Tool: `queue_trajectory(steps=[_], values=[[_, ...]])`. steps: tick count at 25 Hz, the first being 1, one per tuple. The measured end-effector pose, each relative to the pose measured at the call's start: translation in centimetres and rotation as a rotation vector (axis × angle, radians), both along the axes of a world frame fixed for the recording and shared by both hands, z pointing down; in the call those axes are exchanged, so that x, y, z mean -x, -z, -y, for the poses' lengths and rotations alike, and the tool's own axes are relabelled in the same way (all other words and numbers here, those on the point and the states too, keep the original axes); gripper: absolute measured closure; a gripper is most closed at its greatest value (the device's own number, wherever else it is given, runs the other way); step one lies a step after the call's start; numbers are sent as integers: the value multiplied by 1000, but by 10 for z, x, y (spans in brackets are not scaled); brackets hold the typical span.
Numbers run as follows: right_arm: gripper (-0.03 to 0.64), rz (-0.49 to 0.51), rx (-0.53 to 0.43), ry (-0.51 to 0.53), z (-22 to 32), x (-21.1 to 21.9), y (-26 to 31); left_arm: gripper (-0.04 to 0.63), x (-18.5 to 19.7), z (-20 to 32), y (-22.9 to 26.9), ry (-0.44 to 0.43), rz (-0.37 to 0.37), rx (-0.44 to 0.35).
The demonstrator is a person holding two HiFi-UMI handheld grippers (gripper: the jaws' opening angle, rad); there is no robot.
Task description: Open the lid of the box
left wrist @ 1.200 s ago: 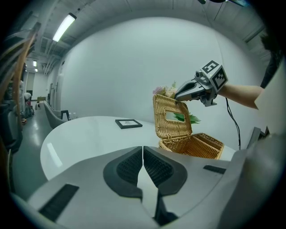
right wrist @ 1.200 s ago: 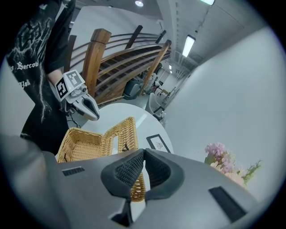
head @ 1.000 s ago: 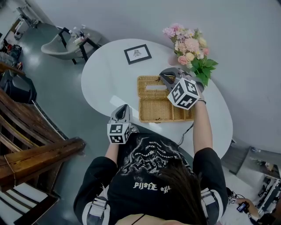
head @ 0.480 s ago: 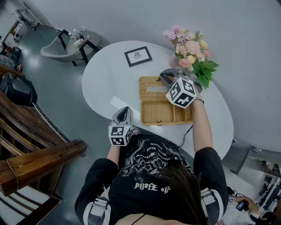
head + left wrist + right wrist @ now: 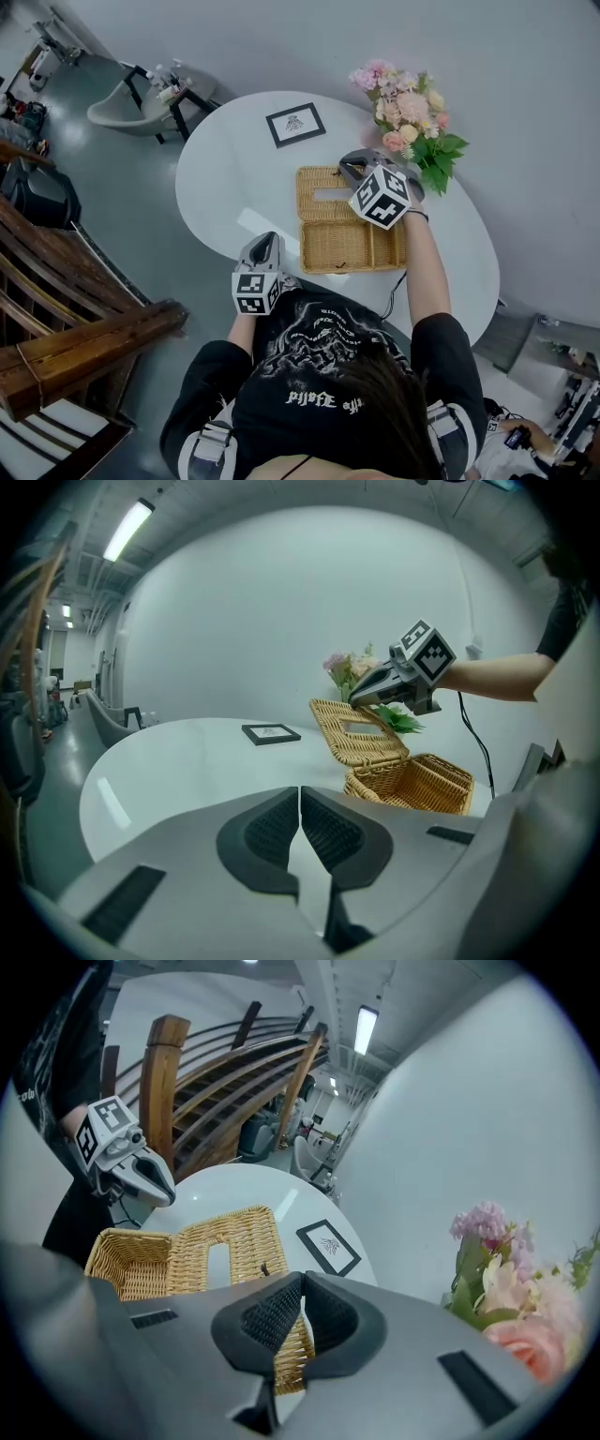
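A wicker box (image 5: 352, 246) stands on the white oval table (image 5: 225, 178), with its inside showing. Its slotted lid (image 5: 323, 192) stands tilted up on the far side. My right gripper (image 5: 349, 169) is shut on the lid's free edge; in the right gripper view the wicker rim (image 5: 286, 1358) runs between the pads of that gripper (image 5: 302, 1307). The left gripper view shows the raised lid (image 5: 359, 733) above the box (image 5: 417, 782), pinched by the right gripper (image 5: 361, 697). My left gripper (image 5: 267, 242) hovers at the table's near edge, shut and empty (image 5: 300, 803).
A black-framed picture (image 5: 294, 124) lies at the table's far side. A pink flower bouquet (image 5: 408, 103) stands just behind the right gripper. A cable (image 5: 398, 281) runs off the near table edge. A wooden stair rail (image 5: 84, 328) stands to the left, and a chair (image 5: 131, 98) stands on the floor beyond the table.
The right gripper has swung the lid a little further up and back. The left gripper has barely moved.
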State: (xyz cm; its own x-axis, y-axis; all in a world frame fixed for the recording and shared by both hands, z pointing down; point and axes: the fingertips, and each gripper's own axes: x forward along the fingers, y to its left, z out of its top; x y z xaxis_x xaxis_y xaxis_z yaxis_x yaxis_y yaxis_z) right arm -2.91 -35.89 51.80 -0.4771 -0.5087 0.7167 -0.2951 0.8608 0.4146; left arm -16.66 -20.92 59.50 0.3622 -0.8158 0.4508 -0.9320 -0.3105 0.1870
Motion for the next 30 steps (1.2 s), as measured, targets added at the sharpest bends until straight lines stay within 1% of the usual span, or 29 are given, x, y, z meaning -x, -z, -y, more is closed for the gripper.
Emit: queue_trajectory(steps=[9,15,19,24,30], values=[[581,0,32,-32,11,-1,-20,569,2,5,1,-8,5,4],[581,10,74,-52,16,-3,-32,569,6,7,-2,-1,13,17],[581,3,80,-56,18,-2,-39,569,7,8,-1,-7,26,13],[581,11,96,-74,20,-2,-47,570,6,8,-1,-4,22,17],[581,4,110,-95,21,-3,-60,571,7,8,0,-3,33,9]])
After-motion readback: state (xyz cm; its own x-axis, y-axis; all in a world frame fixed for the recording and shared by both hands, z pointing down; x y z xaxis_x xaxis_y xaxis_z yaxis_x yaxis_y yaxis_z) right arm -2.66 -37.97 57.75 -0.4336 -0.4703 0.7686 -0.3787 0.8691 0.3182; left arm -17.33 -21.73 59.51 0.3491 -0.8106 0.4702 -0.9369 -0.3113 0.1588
